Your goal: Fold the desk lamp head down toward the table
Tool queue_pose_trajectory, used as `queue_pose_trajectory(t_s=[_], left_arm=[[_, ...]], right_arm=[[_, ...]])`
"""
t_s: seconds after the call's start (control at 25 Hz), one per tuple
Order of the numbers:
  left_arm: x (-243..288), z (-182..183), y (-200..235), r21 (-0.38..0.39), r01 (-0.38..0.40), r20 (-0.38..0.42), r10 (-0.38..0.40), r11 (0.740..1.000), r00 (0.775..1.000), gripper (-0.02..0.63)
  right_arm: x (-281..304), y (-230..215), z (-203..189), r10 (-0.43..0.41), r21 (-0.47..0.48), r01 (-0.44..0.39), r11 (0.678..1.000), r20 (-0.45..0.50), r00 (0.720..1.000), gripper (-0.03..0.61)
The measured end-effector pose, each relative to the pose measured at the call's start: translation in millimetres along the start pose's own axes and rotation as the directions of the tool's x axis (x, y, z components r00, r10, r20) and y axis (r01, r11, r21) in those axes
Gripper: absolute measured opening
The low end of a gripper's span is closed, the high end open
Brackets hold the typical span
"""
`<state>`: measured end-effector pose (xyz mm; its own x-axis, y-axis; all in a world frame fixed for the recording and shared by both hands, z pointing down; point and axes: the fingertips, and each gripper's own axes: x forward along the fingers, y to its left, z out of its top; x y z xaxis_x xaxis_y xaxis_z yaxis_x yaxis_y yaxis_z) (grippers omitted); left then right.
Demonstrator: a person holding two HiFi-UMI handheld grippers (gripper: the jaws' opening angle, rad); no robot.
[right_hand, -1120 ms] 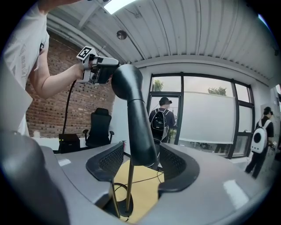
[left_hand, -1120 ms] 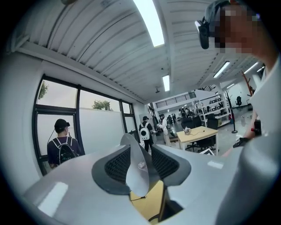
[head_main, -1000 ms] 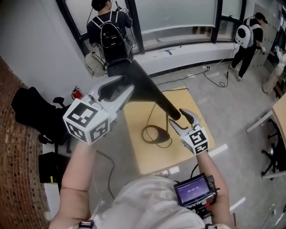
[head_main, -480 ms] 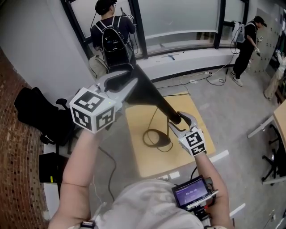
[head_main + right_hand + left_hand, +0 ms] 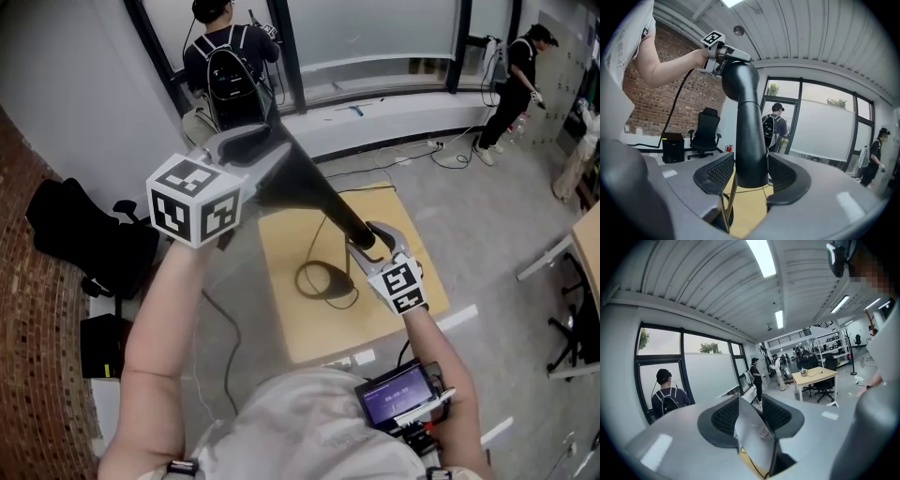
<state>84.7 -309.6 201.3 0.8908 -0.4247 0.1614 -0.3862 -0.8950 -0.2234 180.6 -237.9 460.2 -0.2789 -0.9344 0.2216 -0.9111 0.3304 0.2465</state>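
Your left claw point(image 5: 277, 142) has the wide end of the lamp head point(image 5: 309, 192) between its jaws, and those jaws are opening. The head shows there as a thin grey slab seen edge-on between the two ribbed pads, and I can't see them pressing on it.

From that claw the long black head tapers away toward your right claw point(image 5: 366, 239), which sits at its narrow end. So the long axis runs claw to claw, wide end high at your left, narrow end low at your right, slanting over the counter point(image 5: 309, 328).

Your right claw's jaws are closing with the black neck standing upright between them, pads just beside it on either side. Seen from this claw, the neck climbs straight up out of the jaws, then bends over toward your left claw above.

Just below the right claw, a thin brass-coloured stem point(image 5: 730, 206) drops from the neck's lower end toward the counter. A black cable point(image 5: 314, 281) loops on the counter beside that claw.
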Motion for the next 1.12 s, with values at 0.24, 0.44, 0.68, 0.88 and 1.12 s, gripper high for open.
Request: queue_pose_trajectory(t_s=[0.24,0.44,0.68,0.88,1.12], left_arm=[[6,-1,1,0.005,-0.010,0.002,0.010,1.000,1.000,0.153],[8,0,3,0.032,-0.015,0.006,0.015,0.999,1.000,0.152],[4,-2,2,0.036,-0.015,0.032,0.013,0.999,0.999,0.149],[4,-9,9,0.012,-0.024,0.035,0.023,1.000,0.999,0.149],[-4,-27,20,-0.042,-0.045,0.044,0.047,0.998,0.998,0.147]], right_arm=[[4,0,-1,-0.004,-0.022,0.004,1.000,-0.016,1.000,0.236],[6,-1,0,-0.010,-0.049,0.010,0.999,-0.018,1.000,0.233],[6,2,-1,-0.012,-0.072,0.009,0.997,-0.039,0.999,0.230],[5,-1,-1,-0.010,-0.095,0.004,0.995,-0.064,0.998,0.229],[2,0,-4,0.002,-0.154,-0.019,0.988,-0.105,0.994,0.229]])
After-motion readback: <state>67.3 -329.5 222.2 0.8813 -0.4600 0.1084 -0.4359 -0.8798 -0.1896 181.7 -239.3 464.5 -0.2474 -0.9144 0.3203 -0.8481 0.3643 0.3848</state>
